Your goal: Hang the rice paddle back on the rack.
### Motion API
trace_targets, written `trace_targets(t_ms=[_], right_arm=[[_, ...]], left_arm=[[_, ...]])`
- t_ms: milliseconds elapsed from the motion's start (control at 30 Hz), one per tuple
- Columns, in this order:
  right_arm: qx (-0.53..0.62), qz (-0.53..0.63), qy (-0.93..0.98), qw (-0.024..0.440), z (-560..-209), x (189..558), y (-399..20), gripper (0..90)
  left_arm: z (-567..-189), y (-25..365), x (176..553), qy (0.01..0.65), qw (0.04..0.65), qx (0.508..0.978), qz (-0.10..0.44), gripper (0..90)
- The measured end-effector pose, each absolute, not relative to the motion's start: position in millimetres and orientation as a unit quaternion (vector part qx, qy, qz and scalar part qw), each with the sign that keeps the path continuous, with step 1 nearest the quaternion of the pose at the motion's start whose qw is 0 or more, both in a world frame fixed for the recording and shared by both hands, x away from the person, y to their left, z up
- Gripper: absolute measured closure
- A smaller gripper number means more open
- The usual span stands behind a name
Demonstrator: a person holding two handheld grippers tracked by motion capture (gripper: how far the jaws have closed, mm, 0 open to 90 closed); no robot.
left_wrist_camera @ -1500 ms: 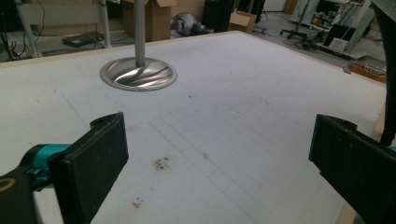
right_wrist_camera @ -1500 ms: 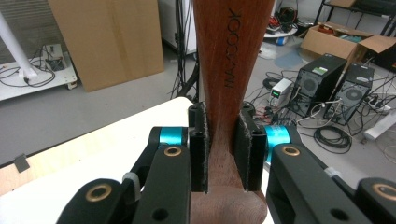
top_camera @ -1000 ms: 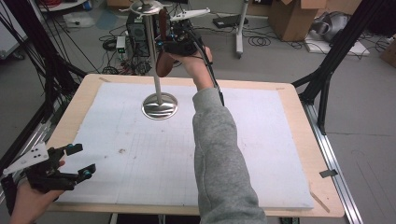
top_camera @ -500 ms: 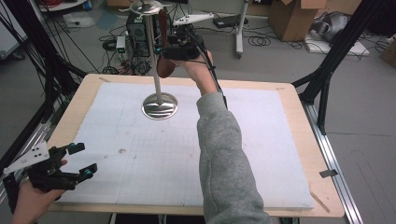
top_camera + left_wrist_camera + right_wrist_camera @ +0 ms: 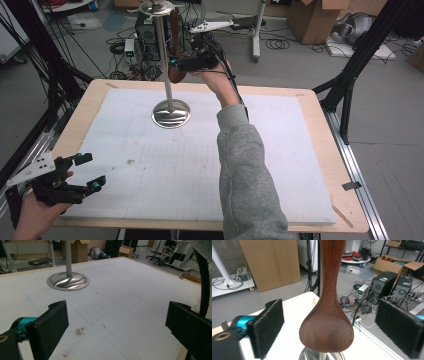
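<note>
A metal stand [image 5: 171, 113] with a round base and a thin pole rises at the back middle of the white mat. A dark wooden spoon [image 5: 174, 45] hangs bowl down beside the pole, its handle reaching up to the stand's top disc. My right gripper [image 5: 180, 67] is level with the spoon's bowl. In the right gripper view the bowl [image 5: 327, 325] sits between the two black pads [image 5: 268, 322], with a gap on each side. Those jaws have just been opening. My left gripper [image 5: 92, 171] rests open over the mat's front left corner with nothing between its jaws [image 5: 117, 322].
The white gridded mat [image 5: 280, 150] covers a wooden table [image 5: 327, 125]. Black frame struts stand at both sides. Beyond the far edge the floor holds computer towers [image 5: 402, 290], cables and cardboard boxes [image 5: 312, 17]. My right sleeve crosses the mat's middle.
My right hand has shifted only slightly beside the stand's pole, staying at the spoon. My left hand and its gripper have kept still.
</note>
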State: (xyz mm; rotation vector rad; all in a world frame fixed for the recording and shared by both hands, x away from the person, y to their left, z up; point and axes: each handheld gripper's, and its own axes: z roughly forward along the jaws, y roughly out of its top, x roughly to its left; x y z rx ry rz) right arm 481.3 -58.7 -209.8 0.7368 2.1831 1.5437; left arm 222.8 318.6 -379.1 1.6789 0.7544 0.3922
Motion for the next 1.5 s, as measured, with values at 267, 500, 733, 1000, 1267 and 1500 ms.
trace_targets(t_ms=[267,500,733,1000,1267,1500], right_arm=[[0.258,0.548,0.778,0.166,-216,477,-65,1.1],[0.25,0.534,0.79,0.166,-219,470,-69,1.1],[0.246,0.535,0.793,0.158,-225,468,-71,1.1],[0.243,0.523,0.802,0.155,-231,462,-79,1.2],[0.241,0.527,0.801,0.151,-239,453,-94,1.2],[0.232,0.535,0.798,0.151,-244,440,-106,1.2]], left_arm=[[-376,316,221,0.311,0.592,0.723,0.175,5.1],[-377,318,220,0.316,0.594,0.72,0.173,5.1],[-379,316,223,0.315,0.591,0.723,0.17,5.1],[-380,314,228,0.316,0.592,0.723,0.165,5.1],[-380,309,237,0.311,0.594,0.725,0.16,5.1],[-383,304,245,0.314,0.587,0.729,0.158,5.1]])
